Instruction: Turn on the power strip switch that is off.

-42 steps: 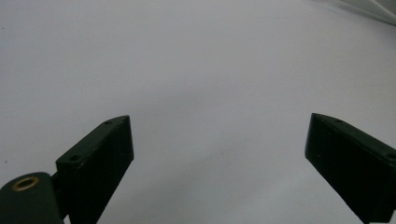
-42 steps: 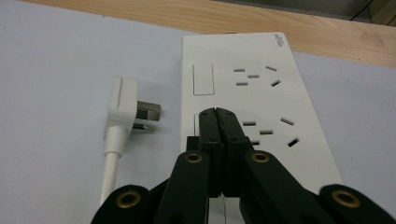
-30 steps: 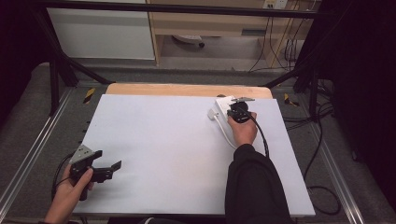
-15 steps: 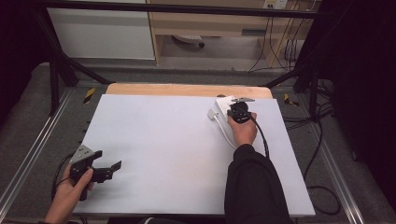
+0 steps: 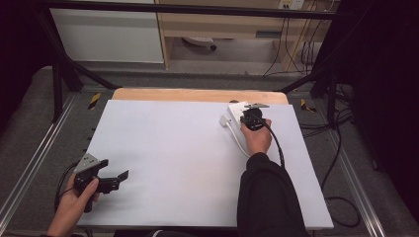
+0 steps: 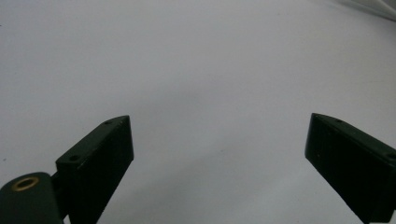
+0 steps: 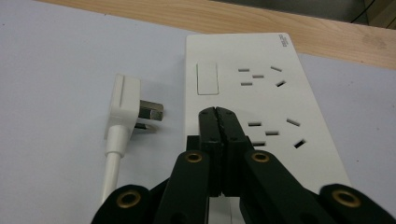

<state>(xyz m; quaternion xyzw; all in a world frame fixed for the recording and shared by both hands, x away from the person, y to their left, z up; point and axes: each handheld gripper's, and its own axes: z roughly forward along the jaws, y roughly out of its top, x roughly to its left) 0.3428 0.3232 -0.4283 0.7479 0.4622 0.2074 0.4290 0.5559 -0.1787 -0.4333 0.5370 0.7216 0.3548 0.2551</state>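
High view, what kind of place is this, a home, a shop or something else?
Probably a lab or workshop set up for recording. A white table stands inside a black metal frame, loose cables run over the carpet behind it, and a person holds tongs in the left hand.

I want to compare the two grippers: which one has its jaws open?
The left gripper, at the table's near left corner: its jaws stand wide apart over bare white surface. The right gripper is shut above the power strip.
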